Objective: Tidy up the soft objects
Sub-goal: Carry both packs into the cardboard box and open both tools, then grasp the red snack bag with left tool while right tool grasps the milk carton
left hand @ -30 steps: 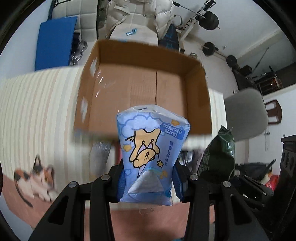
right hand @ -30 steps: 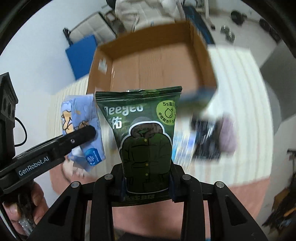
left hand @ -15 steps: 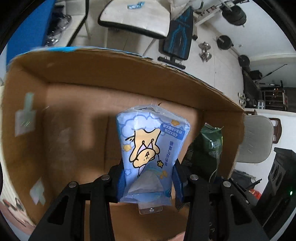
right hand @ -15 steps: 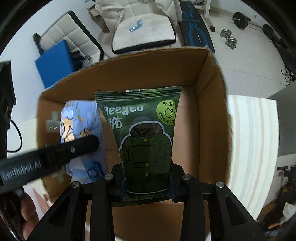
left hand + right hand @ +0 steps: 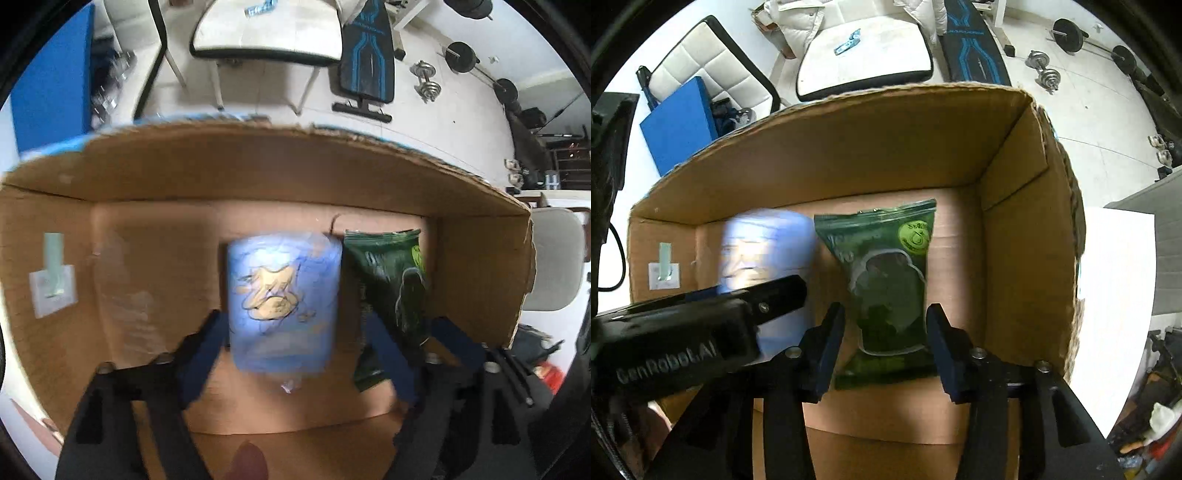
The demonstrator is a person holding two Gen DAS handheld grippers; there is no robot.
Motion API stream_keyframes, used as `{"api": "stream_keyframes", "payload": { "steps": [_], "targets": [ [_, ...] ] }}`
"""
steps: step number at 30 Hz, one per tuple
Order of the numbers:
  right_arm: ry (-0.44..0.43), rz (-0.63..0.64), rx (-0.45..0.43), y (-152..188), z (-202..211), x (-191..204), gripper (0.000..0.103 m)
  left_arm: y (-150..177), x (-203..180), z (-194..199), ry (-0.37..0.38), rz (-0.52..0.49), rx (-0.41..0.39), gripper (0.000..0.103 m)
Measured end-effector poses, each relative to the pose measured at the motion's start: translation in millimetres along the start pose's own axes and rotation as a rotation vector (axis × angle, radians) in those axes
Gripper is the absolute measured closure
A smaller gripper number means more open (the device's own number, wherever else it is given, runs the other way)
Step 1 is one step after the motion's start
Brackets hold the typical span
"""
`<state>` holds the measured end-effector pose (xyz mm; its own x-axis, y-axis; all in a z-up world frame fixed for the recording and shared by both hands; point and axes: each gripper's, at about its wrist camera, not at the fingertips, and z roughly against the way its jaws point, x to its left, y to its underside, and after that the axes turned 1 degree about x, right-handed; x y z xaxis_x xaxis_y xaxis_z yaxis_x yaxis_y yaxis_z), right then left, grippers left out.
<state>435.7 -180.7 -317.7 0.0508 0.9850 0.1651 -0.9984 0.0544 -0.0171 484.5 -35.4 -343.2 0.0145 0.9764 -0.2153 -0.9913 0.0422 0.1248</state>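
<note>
Step in hand: the drop. Both packs are over the cardboard box (image 5: 1004, 155) and being let go into it, side by side.

Left hand-held gripper (image 5: 295, 332): jaws opening right now, spread wide, with the blue pack (image 5: 282, 295) between them but clear of the pads; it looks released, blurred as if falling.

Right hand-held gripper (image 5: 886, 343): jaws opening too, a narrower spread. The green pack (image 5: 886, 280) sits between the pads with a sliver of gap on each side, so I judge it free or all but free.

Where the packs are: in the left wrist view, blue at centre frame, green just to its right, both against the box floor. In the right wrist view, green is centre, blue at left, partly hidden behind the other gripper's black body.

How they look: the blue one is a soft plastic pack with a yellow cartoon figure, smeared by motion. The green one is a flat dark pouch with a jacket drawing and a lime round badge at its upper right corner, top seam crinkled.

Next move calls for: lifting both grippers straight up out of the box without snagging a pack edge or the box walls, then going for whatever soft things remain outside. None show here.

Risk: the green pouch could cling to a pad and ride up.
</note>
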Motion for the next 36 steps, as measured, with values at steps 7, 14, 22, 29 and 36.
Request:
{"api": "stream_keyframes", "payload": {
  "steps": [7,14,22,29,36],
  "targets": [
    [0.051,0.026,-0.034,4,10,1,0.018,31,13,37,-0.009,-0.005,-0.072,0.003],
    [0.087,0.042,-0.087,24,31,1,0.000,74,11,72,-0.057,-0.028,-0.157,0.001],
    [0.066,0.041,-0.180,71,65,3,0.000,130,15,110,-0.074,-0.026,-0.269,0.001],
    [-0.011,0.003,-0.183,132,80,-10,0.000,203,27,110,-0.244,-0.015,-0.372,0.001],
    [-0.077,-0.111,-0.024,209,14,-45,0.021,232,50,10,-0.253,-0.011,-0.164,0.024]
  ]
}}
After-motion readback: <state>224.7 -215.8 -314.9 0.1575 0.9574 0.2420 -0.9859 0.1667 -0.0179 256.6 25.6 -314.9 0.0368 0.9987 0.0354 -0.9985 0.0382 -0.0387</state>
